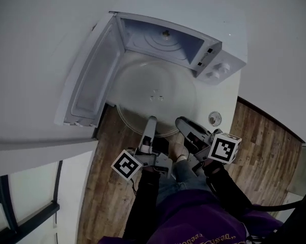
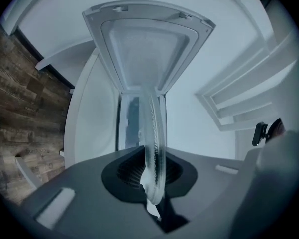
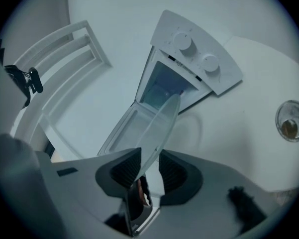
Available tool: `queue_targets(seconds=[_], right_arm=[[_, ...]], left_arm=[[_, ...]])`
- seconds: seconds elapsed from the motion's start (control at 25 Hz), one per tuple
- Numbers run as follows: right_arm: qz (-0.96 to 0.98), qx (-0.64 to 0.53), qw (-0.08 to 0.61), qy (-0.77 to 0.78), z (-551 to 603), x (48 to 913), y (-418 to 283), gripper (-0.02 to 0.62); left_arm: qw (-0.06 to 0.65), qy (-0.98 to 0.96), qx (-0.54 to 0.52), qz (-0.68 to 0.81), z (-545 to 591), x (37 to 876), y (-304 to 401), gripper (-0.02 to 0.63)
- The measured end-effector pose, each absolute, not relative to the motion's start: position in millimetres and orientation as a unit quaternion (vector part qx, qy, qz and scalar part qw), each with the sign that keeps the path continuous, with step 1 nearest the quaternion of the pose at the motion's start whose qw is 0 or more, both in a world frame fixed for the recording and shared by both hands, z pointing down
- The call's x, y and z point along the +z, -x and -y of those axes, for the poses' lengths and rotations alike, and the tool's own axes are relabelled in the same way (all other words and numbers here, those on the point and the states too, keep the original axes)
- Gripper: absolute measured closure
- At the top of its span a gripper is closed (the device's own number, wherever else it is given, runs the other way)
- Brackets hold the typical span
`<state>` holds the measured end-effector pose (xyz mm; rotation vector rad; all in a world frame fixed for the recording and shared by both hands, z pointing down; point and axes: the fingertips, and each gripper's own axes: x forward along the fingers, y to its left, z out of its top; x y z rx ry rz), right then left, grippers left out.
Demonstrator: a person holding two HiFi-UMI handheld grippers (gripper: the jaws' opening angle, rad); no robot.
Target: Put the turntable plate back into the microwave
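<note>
Left gripper, right gripper: fingers of each clamped on the near rim of turntable plate, which is held in front of the open microwave. Advice: advance both together, plate level, clear of door, and centre it on drive hub.

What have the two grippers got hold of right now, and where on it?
The glass turntable plate, gripped by both at its near rim: the left gripper on the left stretch of that edge, the right gripper beside it.
</note>
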<state>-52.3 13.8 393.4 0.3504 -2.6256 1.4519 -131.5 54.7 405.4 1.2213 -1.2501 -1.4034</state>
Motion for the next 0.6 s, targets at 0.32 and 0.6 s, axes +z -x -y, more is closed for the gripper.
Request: queue_targets(seconds=[0.32,0.6], right_arm=[[0.883,0.424,0.094,-0.176,12,403,83,0.431],[0.891,0.363,0.133,-0.239,33,409,83,0.402]], left_arm=[[0.466,-0.477,-0.581,0.466,-27,420,167,0.571],[0.479,-0.489,-0.57,0.454,2,428,187,0.569]])
